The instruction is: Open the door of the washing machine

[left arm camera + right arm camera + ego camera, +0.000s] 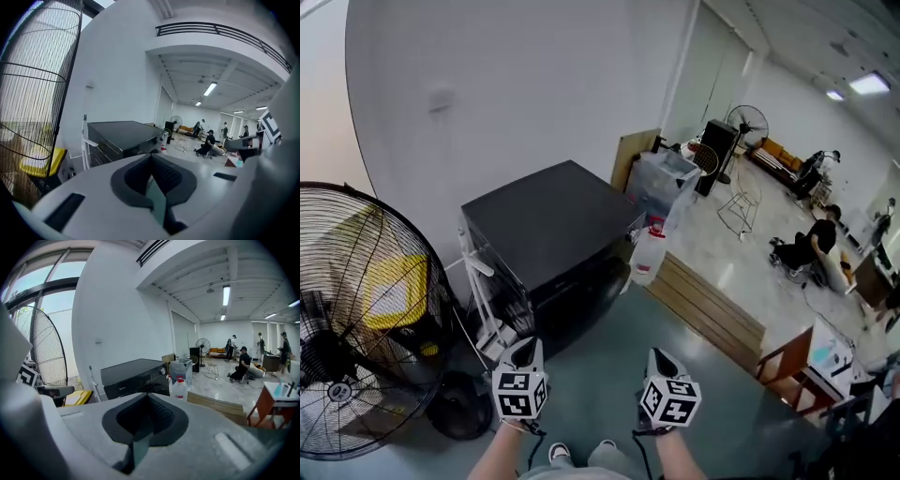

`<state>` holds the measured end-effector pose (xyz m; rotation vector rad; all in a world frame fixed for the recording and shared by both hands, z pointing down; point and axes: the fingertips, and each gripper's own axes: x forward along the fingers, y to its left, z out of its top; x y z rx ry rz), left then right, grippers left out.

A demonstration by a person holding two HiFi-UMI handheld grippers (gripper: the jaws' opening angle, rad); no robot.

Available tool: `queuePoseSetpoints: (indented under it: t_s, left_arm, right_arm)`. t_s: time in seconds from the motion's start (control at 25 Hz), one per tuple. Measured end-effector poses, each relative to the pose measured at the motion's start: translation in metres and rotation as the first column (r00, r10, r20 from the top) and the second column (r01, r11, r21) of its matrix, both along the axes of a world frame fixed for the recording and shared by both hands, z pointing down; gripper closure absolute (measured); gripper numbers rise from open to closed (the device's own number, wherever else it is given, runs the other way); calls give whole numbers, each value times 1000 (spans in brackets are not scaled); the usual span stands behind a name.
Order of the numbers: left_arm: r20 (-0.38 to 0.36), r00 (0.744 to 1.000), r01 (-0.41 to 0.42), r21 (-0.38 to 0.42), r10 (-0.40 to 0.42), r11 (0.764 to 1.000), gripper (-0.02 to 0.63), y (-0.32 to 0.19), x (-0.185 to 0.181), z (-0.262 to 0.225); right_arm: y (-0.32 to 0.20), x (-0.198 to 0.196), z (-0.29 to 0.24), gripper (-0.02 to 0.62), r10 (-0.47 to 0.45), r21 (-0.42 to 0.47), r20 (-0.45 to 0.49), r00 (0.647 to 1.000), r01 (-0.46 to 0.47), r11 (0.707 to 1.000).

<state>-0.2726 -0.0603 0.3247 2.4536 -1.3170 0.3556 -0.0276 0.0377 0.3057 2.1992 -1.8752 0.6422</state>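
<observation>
A steep downward view from a person's head in a large, bright workshop with a grey-green floor. At the bottom of the frame, two hand-held grippers are held out side by side, each carrying a cube with black-and-white square markers. The left gripper (523, 361) has its jaws pressed fully together with nothing between them, as its own view (152, 164) shows. The right gripper (664, 367) looks the same: in its own view (146, 404) the dark pads meet in a thin line and hold nothing.

Both grippers point toward the washing machine (553, 230), a black box-shaped appliance standing against a white wall ahead of them, well apart from either gripper. Its front faces the lower right of the head view. The door seems to be closed, though the front is dark and hard to read from above. In the right gripper view the washing machine (136, 376) shows a control knob near its upper right corner.

To the left stands a large floor fan (356, 319) with a black wire cage. Just beside the machine's right side sits a clear jug (649, 253) (red cap), with a translucent plastic bin (667, 183) behind it. Farther right, a person (811, 246) in dark clothes sits on the floor.
</observation>
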Motion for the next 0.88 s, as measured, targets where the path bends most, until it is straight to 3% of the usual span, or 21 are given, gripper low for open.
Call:
queuePoseSetpoints:
  t_s: [0.28, 0.88]
  left_arm:
    - [34, 999, 34, -14, -34, 999, 603, -24, 16, 11]
    - [24, 970, 240, 32, -241, 970, 603, -87, 88, -5]
  right_arm:
    - [-32, 29, 20, 591, -13, -29, 20, 1000, 13, 999]
    - [-141, 123, 15, 591, -198, 4, 32, 980, 198, 980]
